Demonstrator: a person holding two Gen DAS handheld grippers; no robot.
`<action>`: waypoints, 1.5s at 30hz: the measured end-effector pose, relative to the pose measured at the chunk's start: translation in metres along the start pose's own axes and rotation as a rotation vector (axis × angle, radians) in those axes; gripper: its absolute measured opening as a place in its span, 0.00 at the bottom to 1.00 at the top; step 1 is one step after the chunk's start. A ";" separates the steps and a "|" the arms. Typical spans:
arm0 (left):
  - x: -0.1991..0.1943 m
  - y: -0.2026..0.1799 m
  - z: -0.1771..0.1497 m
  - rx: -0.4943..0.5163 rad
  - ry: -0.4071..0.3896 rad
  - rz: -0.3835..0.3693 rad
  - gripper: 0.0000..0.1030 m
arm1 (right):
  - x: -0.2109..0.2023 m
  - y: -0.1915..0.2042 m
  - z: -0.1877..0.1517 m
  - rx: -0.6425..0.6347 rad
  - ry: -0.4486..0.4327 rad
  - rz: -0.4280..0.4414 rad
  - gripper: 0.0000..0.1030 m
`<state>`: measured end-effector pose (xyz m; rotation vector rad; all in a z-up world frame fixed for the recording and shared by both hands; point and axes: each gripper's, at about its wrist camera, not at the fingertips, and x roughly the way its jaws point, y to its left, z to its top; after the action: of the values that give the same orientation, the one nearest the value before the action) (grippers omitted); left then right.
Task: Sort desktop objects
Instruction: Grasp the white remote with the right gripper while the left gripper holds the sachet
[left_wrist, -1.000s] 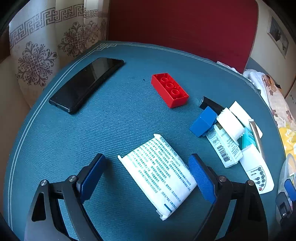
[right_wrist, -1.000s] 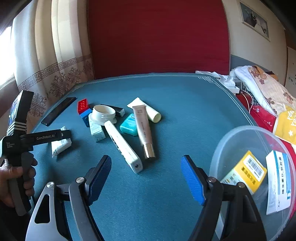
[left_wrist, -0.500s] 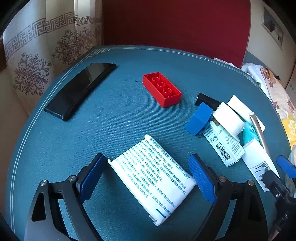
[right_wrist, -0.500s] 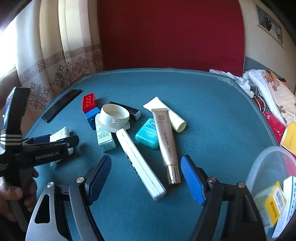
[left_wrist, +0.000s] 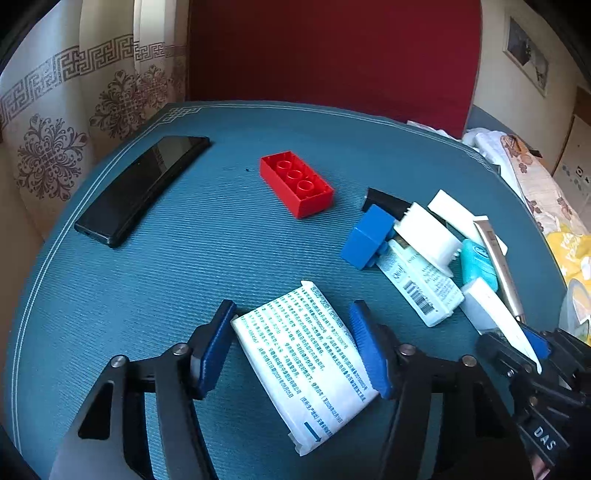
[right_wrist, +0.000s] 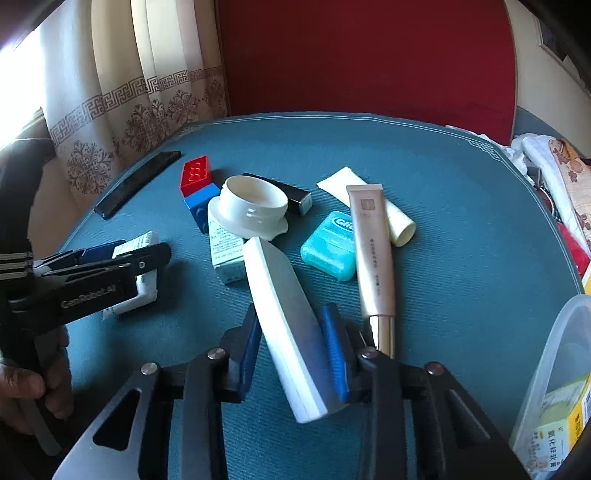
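teal table mat (right_wrist: 461, 229): bears all items. clear plastic tub (right_wrist: 554, 373): right edge, holds boxed goods. black phone (left_wrist: 142, 186): far left, apart. right gripper (right_wrist: 291, 354): clamped on white remote (right_wrist: 284, 325), its near end raised. left gripper (left_wrist: 291, 350): pads against both sides of white printed sachet (left_wrist: 303, 362), lying flat on the mat. gold tube (right_wrist: 371, 251): beside teal floss box (right_wrist: 328, 245). white jar lid (right_wrist: 253, 206): on a small carton. red brick (left_wrist: 295, 182): apart. blue brick (left_wrist: 367, 236): touching the lid.
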<state>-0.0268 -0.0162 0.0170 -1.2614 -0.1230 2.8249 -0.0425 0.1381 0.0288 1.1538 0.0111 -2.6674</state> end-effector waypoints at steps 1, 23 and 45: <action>-0.001 -0.001 0.000 0.003 0.000 -0.005 0.63 | 0.001 -0.002 0.000 0.010 0.004 0.004 0.34; -0.023 -0.026 -0.009 0.072 -0.078 -0.163 0.58 | -0.020 -0.021 -0.009 0.140 -0.049 0.080 0.17; -0.051 -0.058 -0.018 0.140 -0.117 -0.219 0.58 | -0.078 -0.036 -0.022 0.210 -0.130 0.052 0.17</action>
<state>0.0211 0.0388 0.0480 -0.9894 -0.0621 2.6655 0.0171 0.1913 0.0671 1.0186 -0.3241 -2.7422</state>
